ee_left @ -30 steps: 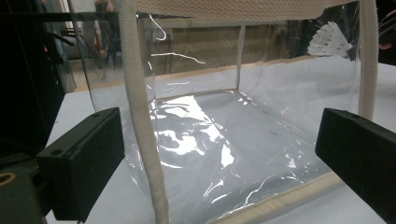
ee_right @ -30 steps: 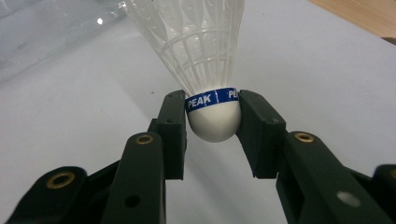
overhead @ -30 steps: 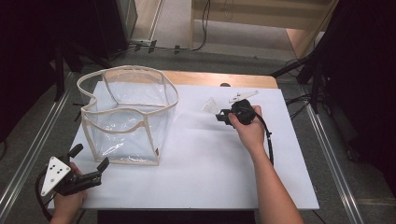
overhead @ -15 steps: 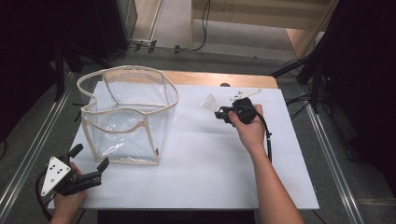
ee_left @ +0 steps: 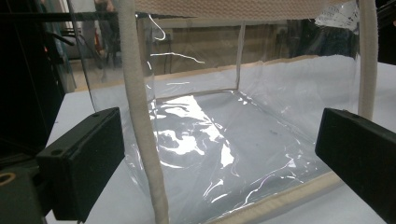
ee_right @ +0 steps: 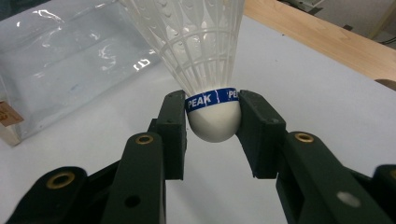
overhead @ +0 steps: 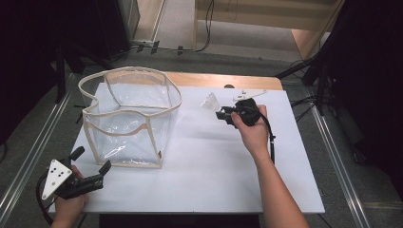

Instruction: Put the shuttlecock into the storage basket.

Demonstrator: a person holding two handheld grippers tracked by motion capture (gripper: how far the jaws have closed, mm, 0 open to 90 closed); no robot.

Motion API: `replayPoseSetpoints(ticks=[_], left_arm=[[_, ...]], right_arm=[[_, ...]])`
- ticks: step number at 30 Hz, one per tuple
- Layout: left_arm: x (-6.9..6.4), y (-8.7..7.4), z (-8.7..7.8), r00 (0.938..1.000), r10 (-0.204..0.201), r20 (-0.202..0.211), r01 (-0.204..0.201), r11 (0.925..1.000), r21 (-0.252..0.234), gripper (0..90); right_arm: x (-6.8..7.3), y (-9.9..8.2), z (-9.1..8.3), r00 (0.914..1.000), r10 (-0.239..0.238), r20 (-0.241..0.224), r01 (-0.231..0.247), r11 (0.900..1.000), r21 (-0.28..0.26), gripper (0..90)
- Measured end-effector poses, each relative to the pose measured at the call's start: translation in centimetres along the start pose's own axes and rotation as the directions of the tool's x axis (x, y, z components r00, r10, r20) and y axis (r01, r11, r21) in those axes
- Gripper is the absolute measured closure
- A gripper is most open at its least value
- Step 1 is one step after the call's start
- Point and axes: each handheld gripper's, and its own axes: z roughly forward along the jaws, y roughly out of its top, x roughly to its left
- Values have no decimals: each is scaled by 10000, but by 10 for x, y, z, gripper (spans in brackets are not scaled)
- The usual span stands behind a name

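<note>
Right of the clear bag (overhead: 130, 118), your right hand-held gripper (ee_right: 213, 119) pinches the shuttlecock (ee_right: 205, 70) by its cork, above the table (overhead: 199, 161). Next, carry it over the bag's rim; your left hand-held gripper (overhead: 88, 171) waits wide open.

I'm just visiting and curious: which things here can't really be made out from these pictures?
- Shuttlecock: right gripper view's top edge cuts off its skirt; the band's wording is partly covered by the right gripper.
- Clear bag: left gripper view's edges crop its rim.
- White item: high view, too small to identify.
</note>
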Motion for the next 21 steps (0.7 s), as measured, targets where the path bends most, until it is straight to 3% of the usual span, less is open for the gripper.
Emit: replayPoseSetpoints(ticks=[12,21], left_arm=[[0,0,0,10000,-1,1,1,10000,5,21],[0,0,0,10000,18,-9,-18,10000,18,21]], right_arm=[[7,8,-4,9996,262,-50,-264,9990,-350,619],[18,20,-13,9999,144,-71,-149,9973,-721,619]])
